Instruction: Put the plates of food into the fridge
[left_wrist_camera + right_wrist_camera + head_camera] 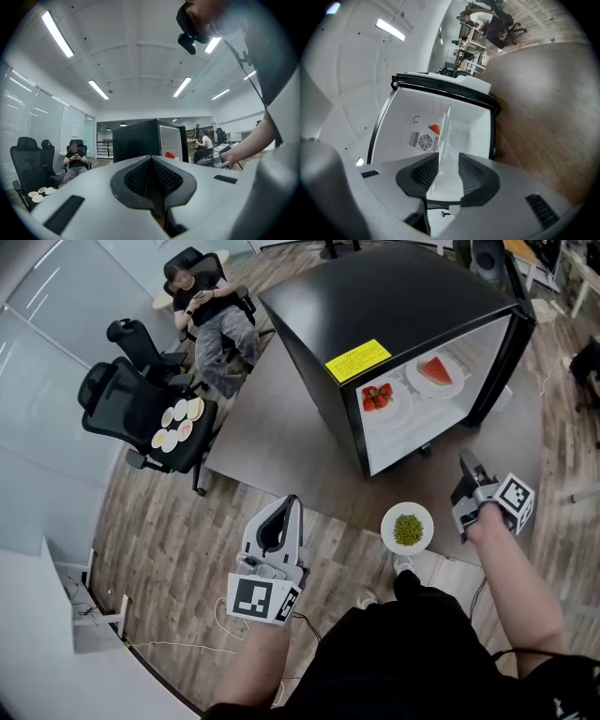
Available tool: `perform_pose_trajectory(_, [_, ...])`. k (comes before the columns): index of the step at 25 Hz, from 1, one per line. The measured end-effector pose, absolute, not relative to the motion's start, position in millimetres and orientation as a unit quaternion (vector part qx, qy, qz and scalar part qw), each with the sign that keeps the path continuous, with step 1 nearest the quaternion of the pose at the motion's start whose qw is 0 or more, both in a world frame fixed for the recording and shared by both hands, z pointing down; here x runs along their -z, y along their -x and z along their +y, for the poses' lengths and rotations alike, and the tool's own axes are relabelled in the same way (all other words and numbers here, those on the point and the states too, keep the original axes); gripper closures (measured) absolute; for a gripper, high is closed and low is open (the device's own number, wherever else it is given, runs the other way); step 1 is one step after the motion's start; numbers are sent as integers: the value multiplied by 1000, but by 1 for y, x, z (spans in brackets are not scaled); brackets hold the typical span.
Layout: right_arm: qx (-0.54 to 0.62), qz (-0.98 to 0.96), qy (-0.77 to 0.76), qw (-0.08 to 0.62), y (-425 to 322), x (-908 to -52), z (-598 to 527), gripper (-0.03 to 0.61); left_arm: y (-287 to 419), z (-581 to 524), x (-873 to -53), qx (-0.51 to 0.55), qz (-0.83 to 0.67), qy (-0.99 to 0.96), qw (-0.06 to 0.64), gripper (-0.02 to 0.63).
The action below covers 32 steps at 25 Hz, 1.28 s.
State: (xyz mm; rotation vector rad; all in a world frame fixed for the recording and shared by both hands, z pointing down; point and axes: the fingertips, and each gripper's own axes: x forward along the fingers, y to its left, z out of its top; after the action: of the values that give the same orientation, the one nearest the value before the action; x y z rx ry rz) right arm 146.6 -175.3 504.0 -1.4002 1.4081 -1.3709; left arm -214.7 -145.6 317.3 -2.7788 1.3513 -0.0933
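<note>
Fridge (pixel 394 306) stands open on grey table (pixel 272 427) over wood-plank floor (pixel 169 540).

An open-plan office: swivel chairs (pixel 120 401), strip ceiling lights (pixel 56 33), distant desks (pixel 469 44).

Black mini fridge (pixel 394 306), white inside, stands open on the grey table (pixel 281 418). In it: white round plate of strawberries (pixel 401 401) left, white plate of watermelon (pixel 417 382) right. Third white plate (pixel 390 521), green food, hovers level over the table's near edge.
</note>
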Motion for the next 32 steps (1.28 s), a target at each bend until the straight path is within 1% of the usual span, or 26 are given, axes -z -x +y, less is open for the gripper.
perform_pose_trajectory(8, [553, 534, 553, 322, -113, -547, -119, 439, 231, -127, -338, 36, 429, 902, 10, 609])
perform_pose_trajectory(20, [597, 493, 558, 300, -54, -624, -38, 439, 244, -99, -359, 63, 404, 912, 7, 609])
perform_pose_trajectory(32, [635, 457, 558, 277, -5, -682, 2, 439, 263, -92, -386, 90, 392, 916, 1, 609])
